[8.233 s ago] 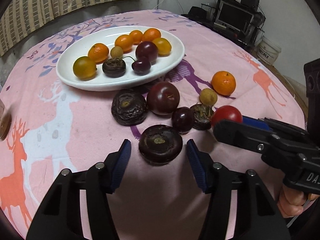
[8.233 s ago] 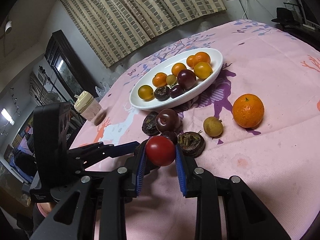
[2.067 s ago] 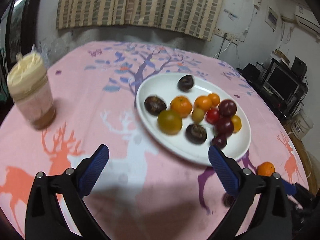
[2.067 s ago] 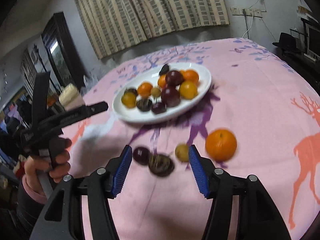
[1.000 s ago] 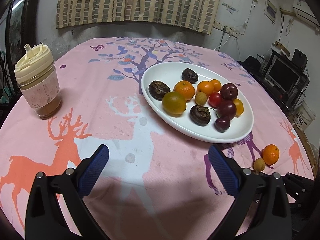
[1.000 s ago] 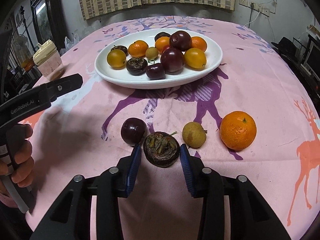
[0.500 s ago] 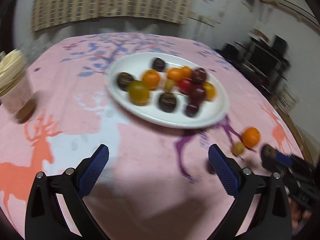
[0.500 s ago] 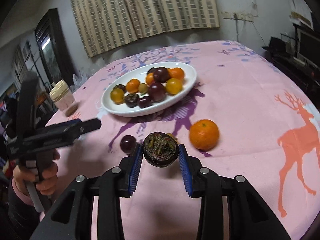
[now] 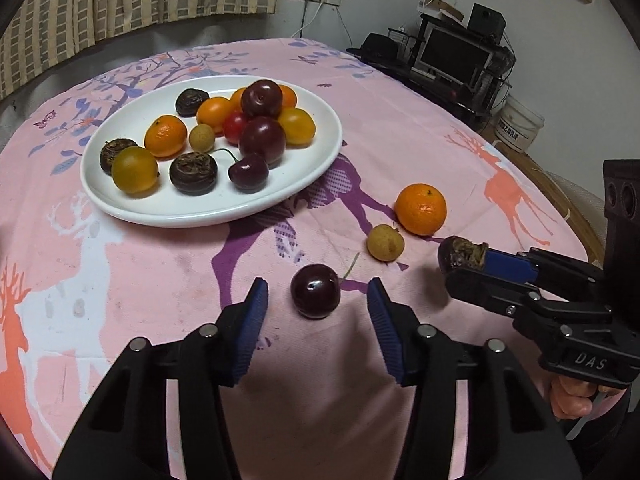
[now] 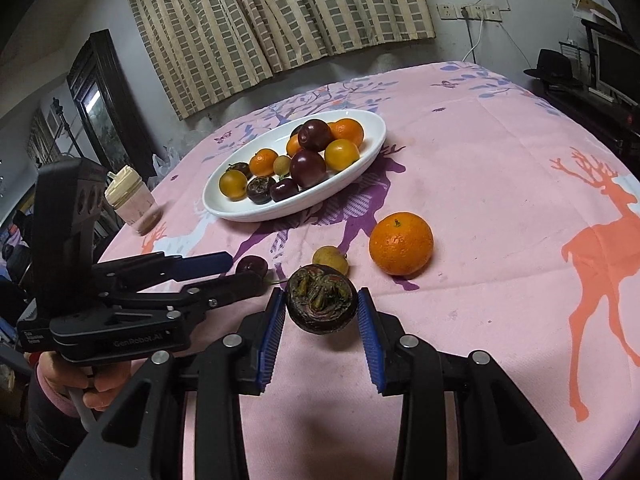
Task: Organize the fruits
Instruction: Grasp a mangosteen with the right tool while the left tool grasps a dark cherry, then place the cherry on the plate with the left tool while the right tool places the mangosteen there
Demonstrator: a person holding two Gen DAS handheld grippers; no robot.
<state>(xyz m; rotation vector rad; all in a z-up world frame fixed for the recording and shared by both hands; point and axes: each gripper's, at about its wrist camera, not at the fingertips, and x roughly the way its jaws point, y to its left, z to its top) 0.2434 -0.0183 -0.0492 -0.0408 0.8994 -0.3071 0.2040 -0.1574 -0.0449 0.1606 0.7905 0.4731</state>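
Observation:
A white oval plate (image 9: pixel 304 196) holds several fruits: oranges, dark plums, mangosteens, a cherry. It also shows in the right wrist view (image 10: pixel 360 168). My left gripper (image 9: pixel 318 300) is open around a dark cherry (image 9: pixel 315 290) lying on the pink cloth, fingers on either side, not touching. My right gripper (image 10: pixel 322 312) is shut on a dark mangosteen (image 10: pixel 321 298) held above the cloth; the mangosteen shows in the left wrist view (image 9: pixel 462 258) too. An orange (image 9: pixel 421 209) and a small yellow longan (image 9: pixel 385 242) lie on the cloth between the grippers.
A lidded cup (image 10: pixel 130 204) stands at the table's left edge. The round table's pink deer-print cloth (image 10: pixel 500 184) falls away at the right, where a TV stand (image 9: pixel 460 60) and a white bucket (image 9: pixel 518 128) stand on the floor.
My left gripper has come down and narrowed around the cherry. My right gripper has closed on the mangosteen, lifted it off the cloth and holds it raised.

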